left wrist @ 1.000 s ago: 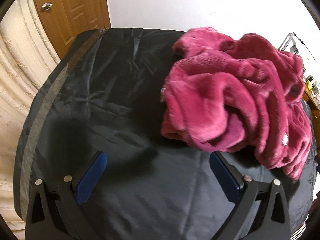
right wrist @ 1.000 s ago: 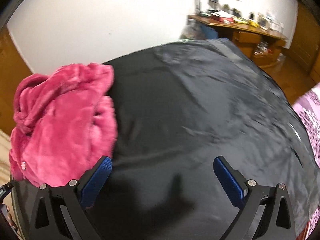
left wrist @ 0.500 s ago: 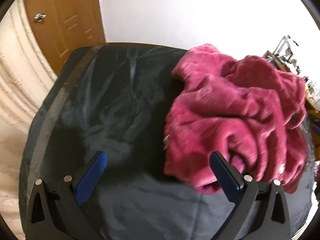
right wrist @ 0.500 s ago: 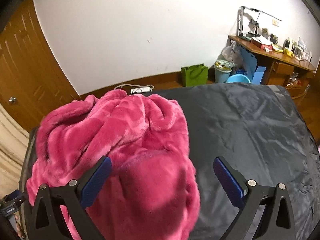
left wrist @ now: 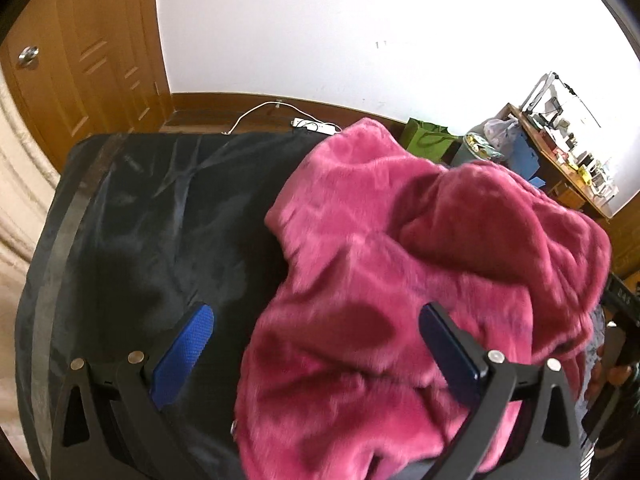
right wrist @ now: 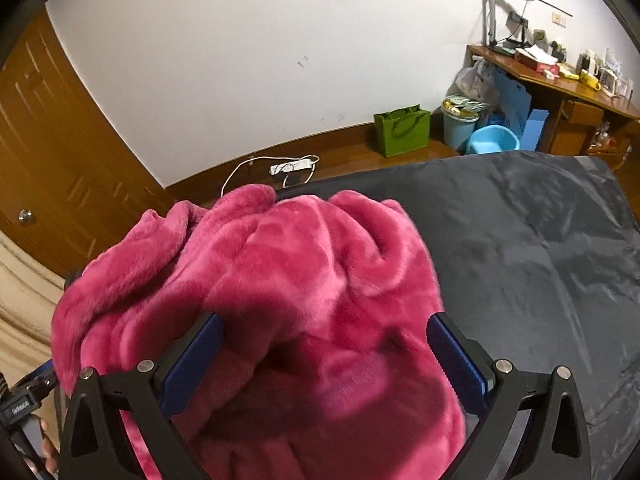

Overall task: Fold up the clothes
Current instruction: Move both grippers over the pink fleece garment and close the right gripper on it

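Pink and fluffy, a bunched-up fleece garment [left wrist: 400, 280] [right wrist: 280, 300] in one lumpy heap on a dark sheet [left wrist: 152, 220] [right wrist: 540, 240]. No clear long side and no clear way of pointing; too crumpled to tell top from bottom. Sits toward the near edge of the sheet, with the far folds rising up toward the wall.

Looks much bigger and closer than half a second ago. Back then filled only part of each view; now fills most of both.

Left gripper [left wrist: 316, 344] spread wide, with pink fluff between the blue pads [left wrist: 184, 348] and reaching the right-hand one. Nothing pinched. Cannot tell if that pad really touches the fluff.

Right gripper [right wrist: 326, 360] spread wide too, with the heap bulging up between both pads [right wrist: 456, 360]. Nothing squeezed there either.

Farther off, a green bag [right wrist: 402, 130], a blue tub [right wrist: 494, 140], a white power strip [right wrist: 292, 167] on the floor, and a wooden door [left wrist: 80, 60].
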Demonstrator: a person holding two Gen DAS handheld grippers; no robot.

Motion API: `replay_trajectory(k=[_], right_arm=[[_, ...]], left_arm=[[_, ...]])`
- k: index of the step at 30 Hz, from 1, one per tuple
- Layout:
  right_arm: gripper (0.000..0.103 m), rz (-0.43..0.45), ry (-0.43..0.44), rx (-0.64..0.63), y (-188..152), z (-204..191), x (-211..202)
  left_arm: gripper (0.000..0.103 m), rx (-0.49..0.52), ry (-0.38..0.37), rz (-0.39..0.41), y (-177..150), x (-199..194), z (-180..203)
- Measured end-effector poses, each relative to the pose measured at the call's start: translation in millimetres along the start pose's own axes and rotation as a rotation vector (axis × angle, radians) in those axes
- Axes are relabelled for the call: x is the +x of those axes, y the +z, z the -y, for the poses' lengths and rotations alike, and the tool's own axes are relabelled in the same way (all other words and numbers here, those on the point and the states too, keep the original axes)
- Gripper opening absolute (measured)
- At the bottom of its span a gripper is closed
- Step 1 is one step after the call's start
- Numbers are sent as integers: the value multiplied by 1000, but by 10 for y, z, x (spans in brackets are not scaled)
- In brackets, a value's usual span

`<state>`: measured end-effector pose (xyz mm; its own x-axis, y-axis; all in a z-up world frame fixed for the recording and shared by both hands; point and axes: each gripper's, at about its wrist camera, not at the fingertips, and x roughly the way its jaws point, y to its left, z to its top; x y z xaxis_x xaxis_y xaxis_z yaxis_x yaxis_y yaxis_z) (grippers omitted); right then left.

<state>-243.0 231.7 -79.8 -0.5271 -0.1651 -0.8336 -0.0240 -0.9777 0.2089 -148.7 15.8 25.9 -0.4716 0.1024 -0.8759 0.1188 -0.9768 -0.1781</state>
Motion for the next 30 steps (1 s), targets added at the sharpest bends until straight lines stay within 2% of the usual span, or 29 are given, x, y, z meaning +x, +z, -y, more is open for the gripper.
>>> replay_trajectory(k=[7,10,19,22,23,24,27,30], right_arm=[[103,-48,2,-43,-13,-193,299],[103,-66,3,-56,-37,-221,379],[101,-70,26,-98,-55,-248,429],[76,-47,32,-133,-81,-318,369],[60,-37,33,-145,-95,-348,343],[50,-26,31,-159,-112,-383,312],[36,3,22,-180,-149,-450,216],[27,26,20,-173,-204,-467,115]], left_arm=[[103,93,53,-14,186,231,251],[103,98,55,-31,233,378,315],[103,157,127,-42,192,615,502],[103,173,148,-29,189,584,528],[103,173,152,-24,183,566,526],[103,174,156,-20,177,549,524],[103,162,160,-14,161,503,510],[103,154,160,-9,188,457,535]])
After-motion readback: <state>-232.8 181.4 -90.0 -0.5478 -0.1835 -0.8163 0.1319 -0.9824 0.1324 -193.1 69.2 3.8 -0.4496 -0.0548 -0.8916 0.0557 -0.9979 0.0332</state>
